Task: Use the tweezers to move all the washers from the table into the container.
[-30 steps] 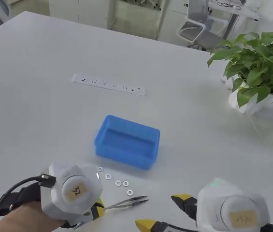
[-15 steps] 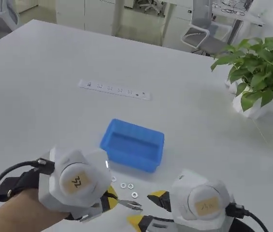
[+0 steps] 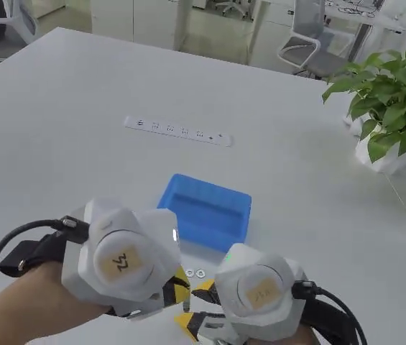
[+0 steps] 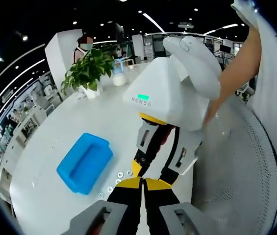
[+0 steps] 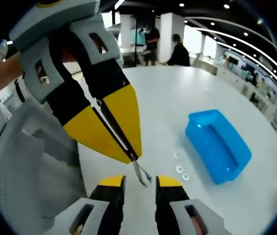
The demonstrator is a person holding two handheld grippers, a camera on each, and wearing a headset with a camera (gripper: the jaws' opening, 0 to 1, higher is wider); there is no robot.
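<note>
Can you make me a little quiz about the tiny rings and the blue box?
1. True or false: the washers lie inside the blue container.
2. What stands at the table's right side? A potted plant, B lamp, C kettle.
3. Which gripper is clamped on the tweezers?

Key: 1 false, they lie on the table beside it. 2 A. 3 the left gripper.

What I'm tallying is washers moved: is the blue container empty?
Empty, as far as shown: the blue container has a bare visible floor; washers lie on the table outside it.
</note>
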